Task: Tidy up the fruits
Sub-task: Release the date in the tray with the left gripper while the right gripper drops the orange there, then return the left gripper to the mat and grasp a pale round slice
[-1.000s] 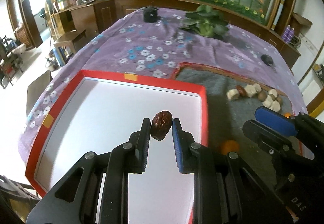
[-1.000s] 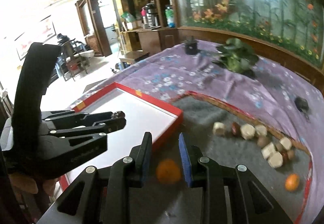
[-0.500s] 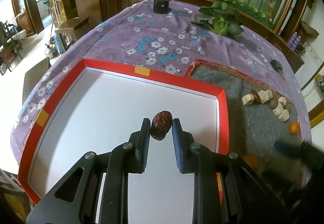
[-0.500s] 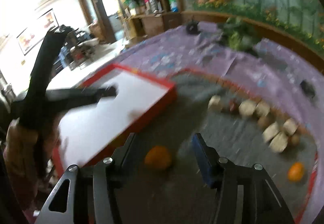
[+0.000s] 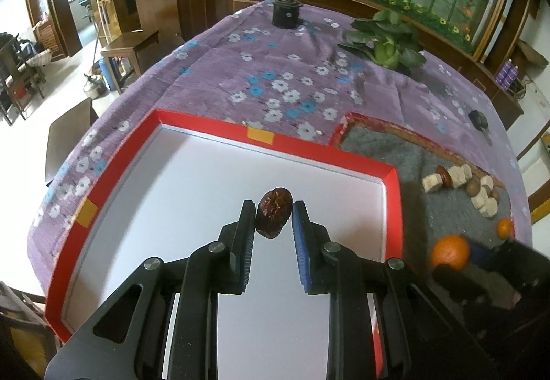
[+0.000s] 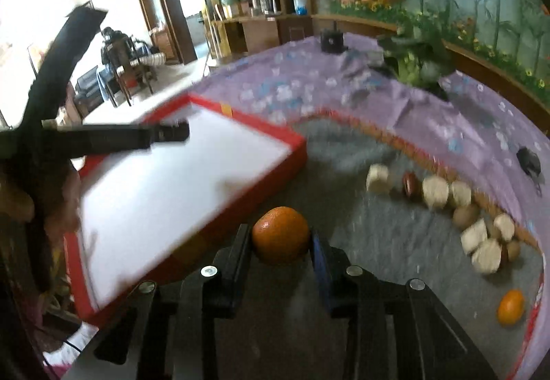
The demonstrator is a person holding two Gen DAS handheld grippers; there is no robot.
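My left gripper [image 5: 274, 216] is shut on a wrinkled dark red date [image 5: 274, 216] and holds it above the white floor of the red-rimmed tray [image 5: 309, 144]. My right gripper [image 6: 280, 239] is shut on an orange [image 6: 280, 234] over the grey felt mat [image 6: 395, 242], just right of the tray [image 6: 261, 130]. That orange also shows in the left wrist view [image 5: 450, 251], beside the tray's right rim. The left gripper appears in the right wrist view [image 6: 165, 134], over the tray.
On the mat lie pale cut fruit chunks [image 5: 460, 173] mixed with brown fruits [image 6: 410, 184], and a second small orange [image 6: 511, 307]. On the purple flowered cloth stand a green plant [image 5: 388, 39], a black pot [image 5: 285, 13] and a small black object [image 5: 478, 120].
My right gripper opened wide around the orange on the mat, then shut on it. My left gripper kept hold of the date and shifted slightly over the tray.
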